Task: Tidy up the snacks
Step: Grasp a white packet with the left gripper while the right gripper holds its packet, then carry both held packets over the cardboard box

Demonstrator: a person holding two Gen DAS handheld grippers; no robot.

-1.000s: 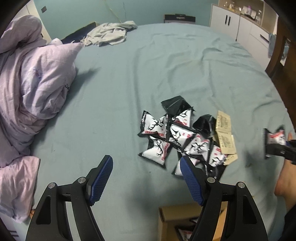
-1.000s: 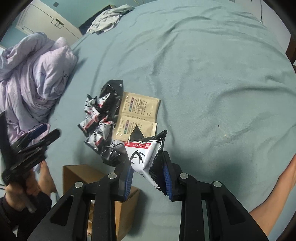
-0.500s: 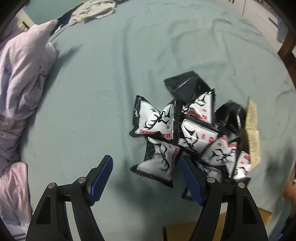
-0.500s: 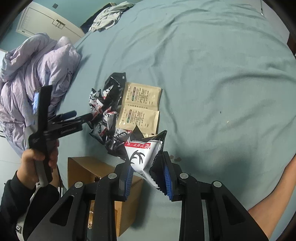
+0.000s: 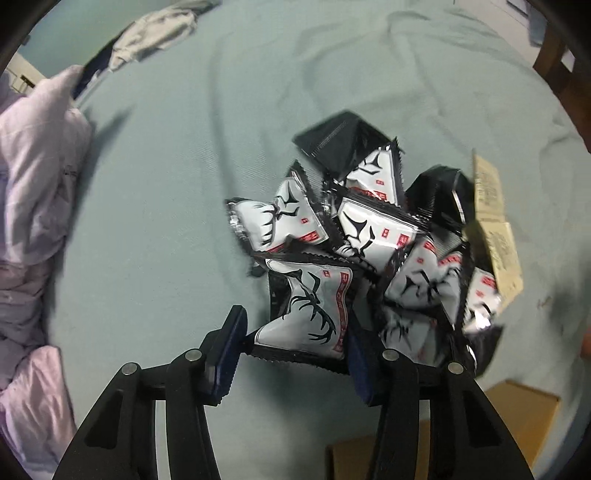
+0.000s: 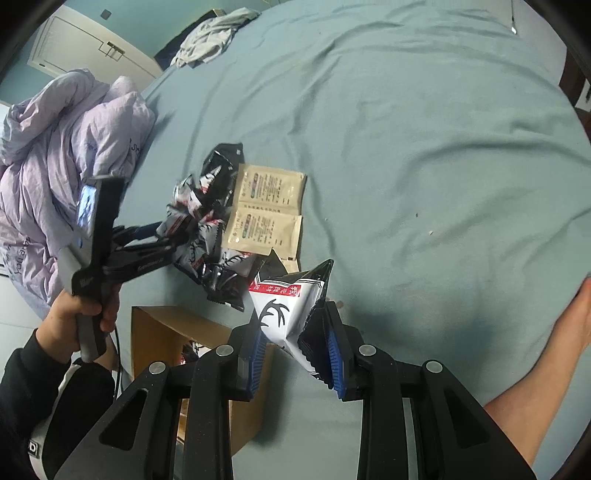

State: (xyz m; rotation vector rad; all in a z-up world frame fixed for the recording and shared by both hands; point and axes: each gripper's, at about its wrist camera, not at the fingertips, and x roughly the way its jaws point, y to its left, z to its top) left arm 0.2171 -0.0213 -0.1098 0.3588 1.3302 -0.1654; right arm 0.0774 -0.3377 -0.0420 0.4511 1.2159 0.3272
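A pile of black-and-white antler-print snack packets [image 5: 369, 229] lies on the blue-green bed sheet, with tan sachets [image 5: 491, 221] at its right edge. My left gripper [image 5: 295, 354] points steeply down at the pile's front packet [image 5: 306, 314]. Its jaws are closing, and the pads touch the packet's two side edges. In the right wrist view, my right gripper [image 6: 295, 354] is shut on another antler-print packet [image 6: 291, 314], held above the sheet. The left gripper [image 6: 166, 240] reaches into the pile [image 6: 207, 229] beside the sachets [image 6: 269, 192].
An open cardboard box [image 6: 162, 332] stands at the bed's near edge, with packets inside; it also shows as the box [image 5: 517, 413]. A lilac quilt [image 6: 55, 147] is heaped on the left and crumpled clothes [image 6: 214, 33] lie far back. A bare limb [image 6: 554, 350] rests at right.
My left gripper sank down onto the pile and its jaws narrowed around the front packet. My right gripper kept its hold on its packet and shifted slightly.
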